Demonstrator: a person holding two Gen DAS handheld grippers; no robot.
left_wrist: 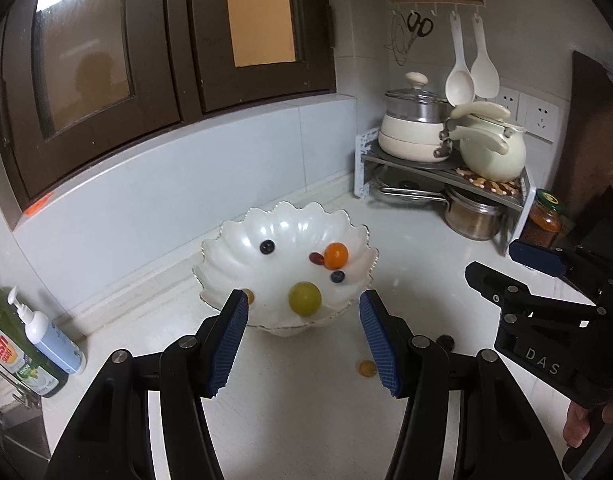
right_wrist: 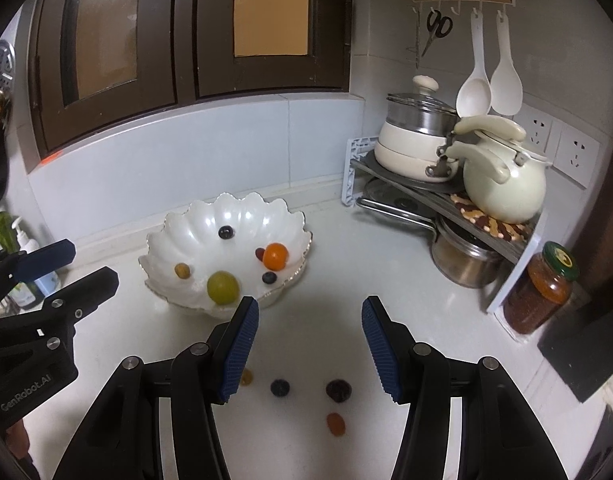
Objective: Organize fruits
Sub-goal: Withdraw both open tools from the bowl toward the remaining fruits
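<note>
A white scalloped bowl (left_wrist: 234, 236) (right_wrist: 174, 224) stands on the white counter. It holds a green grape (left_wrist: 304, 299) (right_wrist: 223, 288), an orange tomato (left_wrist: 335, 255) (right_wrist: 275, 256), a red fruit (left_wrist: 315, 258), two blueberries (left_wrist: 267, 246) (right_wrist: 225, 232) and a small yellow fruit (right_wrist: 182, 270). Loose on the counter lie a yellow fruit (right_wrist: 246, 377), a blueberry (right_wrist: 279, 387), a dark berry (right_wrist: 338, 390) and an orange fruit (right_wrist: 335, 424). My left gripper (left_wrist: 304, 340) is open and empty just before the bowl. My right gripper (right_wrist: 310, 350) is open and empty above the loose fruits.
A corner rack (right_wrist: 434, 192) with pots and a kettle (right_wrist: 504, 184) stands at the back right, with a sauce jar (right_wrist: 540, 288) beside it. Soap bottles (left_wrist: 34, 336) stand at the left. Dark windows run along the back wall.
</note>
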